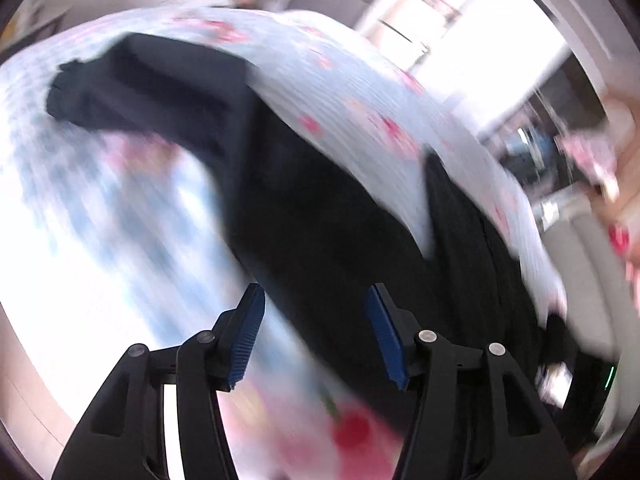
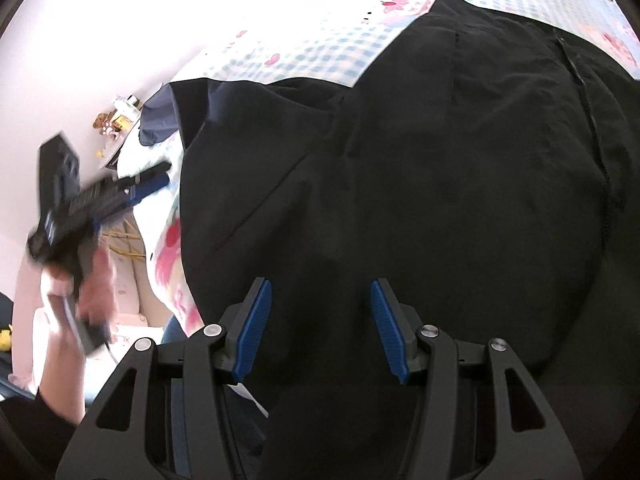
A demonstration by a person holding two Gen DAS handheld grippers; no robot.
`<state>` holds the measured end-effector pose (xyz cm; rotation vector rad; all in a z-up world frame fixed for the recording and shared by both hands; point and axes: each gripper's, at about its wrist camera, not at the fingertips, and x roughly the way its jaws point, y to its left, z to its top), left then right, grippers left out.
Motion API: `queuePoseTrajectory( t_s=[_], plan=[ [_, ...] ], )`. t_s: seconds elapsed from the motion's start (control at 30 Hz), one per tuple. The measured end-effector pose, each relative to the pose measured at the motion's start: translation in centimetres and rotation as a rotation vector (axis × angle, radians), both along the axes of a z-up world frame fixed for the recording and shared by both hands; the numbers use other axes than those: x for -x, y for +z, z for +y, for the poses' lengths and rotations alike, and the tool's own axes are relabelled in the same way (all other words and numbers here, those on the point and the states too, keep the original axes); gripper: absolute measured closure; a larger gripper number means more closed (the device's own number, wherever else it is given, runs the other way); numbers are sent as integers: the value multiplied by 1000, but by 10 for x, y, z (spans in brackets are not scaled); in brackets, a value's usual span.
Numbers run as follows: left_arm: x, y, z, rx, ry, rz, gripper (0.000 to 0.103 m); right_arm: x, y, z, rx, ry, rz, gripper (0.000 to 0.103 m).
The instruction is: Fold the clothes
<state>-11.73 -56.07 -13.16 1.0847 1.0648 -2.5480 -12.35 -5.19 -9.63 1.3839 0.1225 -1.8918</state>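
A black garment (image 1: 280, 184) lies spread along a bed with a blue-checked, pink-flowered sheet (image 1: 340, 80); this left wrist view is blurred by motion. My left gripper (image 1: 314, 292) is open just above the garment's edge, nothing between its blue pads. In the right wrist view the black garment (image 2: 440, 168) fills most of the frame, creased, with a seam and a zip line showing. My right gripper (image 2: 320, 284) hangs open over it, holding nothing. The left gripper (image 2: 148, 180) also shows at the left, held by a hand (image 2: 96, 280), beside the bed's edge.
The sheet (image 2: 320, 40) runs past the garment at the top. A dark blue cloth (image 2: 160, 116) lies at the bed's corner. A shelf with small toys (image 2: 116, 120) stands by the pale wall. A bright window (image 1: 440, 20) is beyond the bed.
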Motion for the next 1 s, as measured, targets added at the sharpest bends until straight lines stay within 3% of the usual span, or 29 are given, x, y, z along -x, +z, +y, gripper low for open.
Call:
queuePoseTrajectory(
  t_s=[0.07, 0.2, 0.3, 0.33, 0.37, 0.4, 0.43, 0.47, 0.6, 0.7, 0.73, 0.8, 0.87, 0.93, 1.0],
  plan=[
    [17, 8, -38, -69, 66, 29, 34, 15, 5, -14, -21, 3, 21, 49],
    [47, 20, -103, -237, 186, 84, 24, 42, 17, -45, -6, 16, 40, 49],
    [66, 8, -145, -314, 294, -3, 22, 68, 24, -77, 9, -4, 38, 48],
    [67, 10, -148, -288, 288, -9, 23, 81, 26, -89, 18, -21, 38, 47],
    [65, 17, -145, -240, 258, 15, 36, 91, 24, -100, 15, -29, 34, 44],
    [63, 24, -141, -192, 229, 40, 55, 101, 22, -112, 10, -35, 30, 43],
    [61, 31, -138, -145, 200, 64, 95, 112, 16, -127, -21, -41, 29, 43],
    [58, 38, -135, -97, 171, 88, 103, 118, 12, -136, -39, -40, 21, 43],
    [49, 66, -123, 95, 53, 184, 102, 123, 21, -148, 9, -26, 45, 45],
    [43, 88, -114, 239, -36, 255, 97, 118, 33, -141, 63, -11, 98, 43],
    [43, 78, -119, 237, -46, 225, 96, 116, 38, -139, 82, -6, 116, 43],
    [49, 35, -140, 172, -22, 74, 89, 121, 19, -144, 22, -8, 57, 43],
    [57, -9, -160, 86, 38, -79, 55, 121, 4, -142, -22, -22, 28, 43],
    [62, -44, -176, -37, 63, -113, 49, 120, -9, -139, -61, -36, 3, 44],
    [66, -64, -178, -152, 91, -88, 32, 115, -3, -126, -22, -58, -13, 44]
  ],
)
